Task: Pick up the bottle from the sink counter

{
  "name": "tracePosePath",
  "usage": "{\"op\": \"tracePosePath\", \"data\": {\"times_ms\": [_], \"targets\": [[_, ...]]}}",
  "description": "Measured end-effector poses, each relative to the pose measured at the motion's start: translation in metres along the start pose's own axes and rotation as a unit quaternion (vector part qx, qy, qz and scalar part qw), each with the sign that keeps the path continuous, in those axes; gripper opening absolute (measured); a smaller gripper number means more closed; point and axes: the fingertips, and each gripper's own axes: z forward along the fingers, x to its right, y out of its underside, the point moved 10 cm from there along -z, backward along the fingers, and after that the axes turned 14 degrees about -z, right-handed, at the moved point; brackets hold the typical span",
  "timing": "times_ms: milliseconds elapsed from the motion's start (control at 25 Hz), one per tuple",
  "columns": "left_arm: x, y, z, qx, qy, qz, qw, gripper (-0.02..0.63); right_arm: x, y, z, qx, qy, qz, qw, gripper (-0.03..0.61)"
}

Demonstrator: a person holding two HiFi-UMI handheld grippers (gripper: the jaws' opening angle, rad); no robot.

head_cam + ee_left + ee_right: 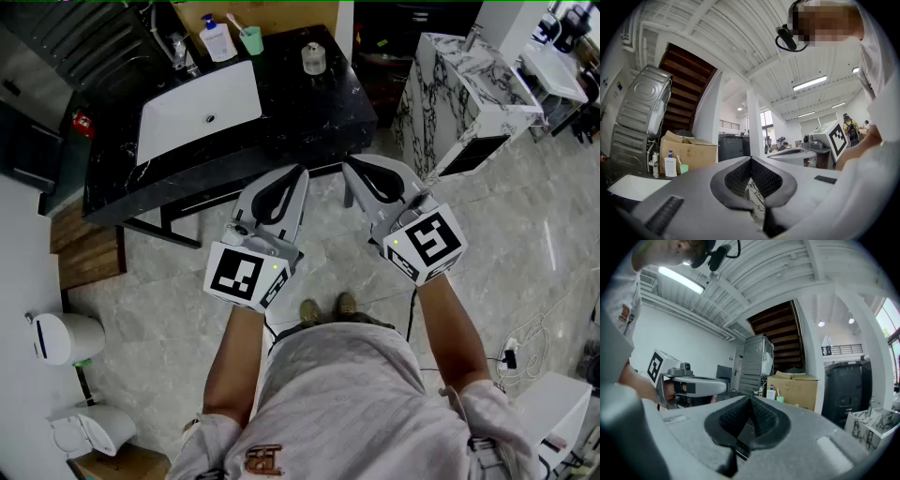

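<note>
A white pump bottle [217, 39] stands at the back of the black sink counter [309, 108], beside a green cup [250, 39] holding a toothbrush. Both grippers hover over the floor in front of the counter, well short of the bottle. My left gripper [301, 172] has its jaws together and empty, and my right gripper [348, 168] is shut with nothing in it. In the left gripper view the bottle [670, 166] shows far off at the left, past the closed tips [751, 159]. In the right gripper view the bottle [771, 393] stands just right of the closed tips [751, 397].
A white basin [197, 117] and faucet [178, 49] take up the counter's left half; a clear jar [313, 58] stands at its right. A marble-patterned cabinet [469, 89] is to the right, a wooden step [89, 248] to the left. A cardboard box [797, 390] sits behind the bottle.
</note>
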Motion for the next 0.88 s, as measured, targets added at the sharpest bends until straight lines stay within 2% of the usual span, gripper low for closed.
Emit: {"op": "tracePosePath", "data": {"times_ms": [880], "targets": [[0.0,0.008,0.055,0.005,-0.042,0.011,0.9991,0.0,0.058,0.03,0.002,0.014,-0.031,0.011,0.999,-0.002]]}}
